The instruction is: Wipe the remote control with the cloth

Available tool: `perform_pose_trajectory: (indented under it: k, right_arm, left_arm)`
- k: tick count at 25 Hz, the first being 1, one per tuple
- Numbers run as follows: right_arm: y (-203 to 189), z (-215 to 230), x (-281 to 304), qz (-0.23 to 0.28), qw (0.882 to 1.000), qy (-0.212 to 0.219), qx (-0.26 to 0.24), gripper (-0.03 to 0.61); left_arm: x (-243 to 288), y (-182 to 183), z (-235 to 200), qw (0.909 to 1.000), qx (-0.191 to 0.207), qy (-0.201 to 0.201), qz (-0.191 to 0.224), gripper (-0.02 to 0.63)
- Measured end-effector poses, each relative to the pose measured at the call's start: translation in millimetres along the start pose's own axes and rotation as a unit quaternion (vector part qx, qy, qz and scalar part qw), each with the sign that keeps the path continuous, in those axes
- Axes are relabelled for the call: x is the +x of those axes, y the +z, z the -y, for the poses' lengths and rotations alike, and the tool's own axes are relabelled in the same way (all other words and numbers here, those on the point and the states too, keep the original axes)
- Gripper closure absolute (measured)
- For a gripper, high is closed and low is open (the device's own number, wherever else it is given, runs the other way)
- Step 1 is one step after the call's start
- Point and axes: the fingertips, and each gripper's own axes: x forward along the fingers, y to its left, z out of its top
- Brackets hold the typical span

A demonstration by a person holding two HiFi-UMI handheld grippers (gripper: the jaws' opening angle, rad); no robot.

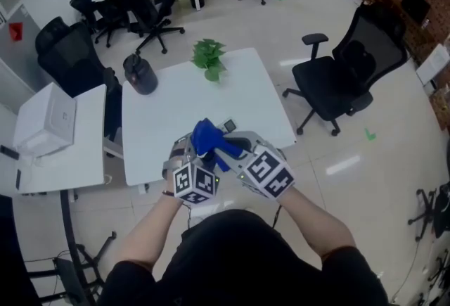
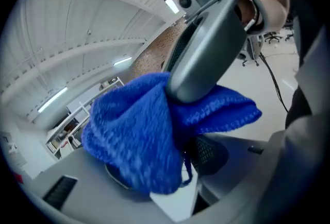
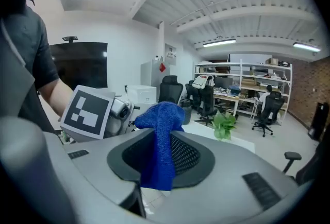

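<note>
Right gripper [image 3: 161, 148] is pinching a fold of the blue cloth [image 3: 159, 115], jaws nearly together with only fabric between the pads. Left gripper [image 2: 167, 182] is standing with jaws apart. The cloth is bunching over the gap and the right one's jaw is pressing into it from above, so can't tell whether the left pads are biting on anything underneath. Remote control isn't showing in any view. Guessing it's sitting under that bundle in the left jaws, not confirmed. Both grippers are hanging close together in the air over the near edge of the white table [image 1: 211, 111]. Handling call: cloth is a soft, light knit, going to drape and slip unless pinched on a doubled fold like now. Remote should be rigid, light, slick plastic, so I'm expecting to grip it across the narrow sides near one end, leaving the button face free. Table is looking smooth, carrying only a small plant [image 1: 209, 58] and a dark container [image 1: 139, 74] at the far side. Glossy tile floor, office chairs [image 1: 344, 76] right, white side desk [image 1: 70, 164] left.
</note>
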Motion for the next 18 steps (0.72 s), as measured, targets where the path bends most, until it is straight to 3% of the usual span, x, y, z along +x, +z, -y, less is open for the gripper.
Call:
perform_pose_trajectory:
  k: [5, 7, 14, 18]
  right_arm:
    - [-1.0, -31.5, 23.1, -0.059, 0.998, -0.022, -0.033, 0.485]
    - [1.1, -37.4, 28.2, -0.074, 0.995, -0.047, -0.047, 0.486]
    - [-14.9, -8.1, 19.0, -0.096, 0.983, -0.156, -0.021, 0.488]
    - [1.6, -10.1, 7.7, -0.067, 0.980, -0.186, -0.003, 0.488]
  left_arm:
    - [-34.5, -3.7, 4.6, 0.9948, 0.090, -0.003, 0.047, 0.411]
    - [-49.4, -9.4, 3.1, 0.9922, 0.106, -0.006, 0.064, 0.411]
    - [-87.6, -29.0, -1.4, 0.9903, 0.098, -0.020, 0.097, 0.413]
    - [-96.7, -43.5, -6.5, 0.9913, 0.087, -0.023, 0.095, 0.413]
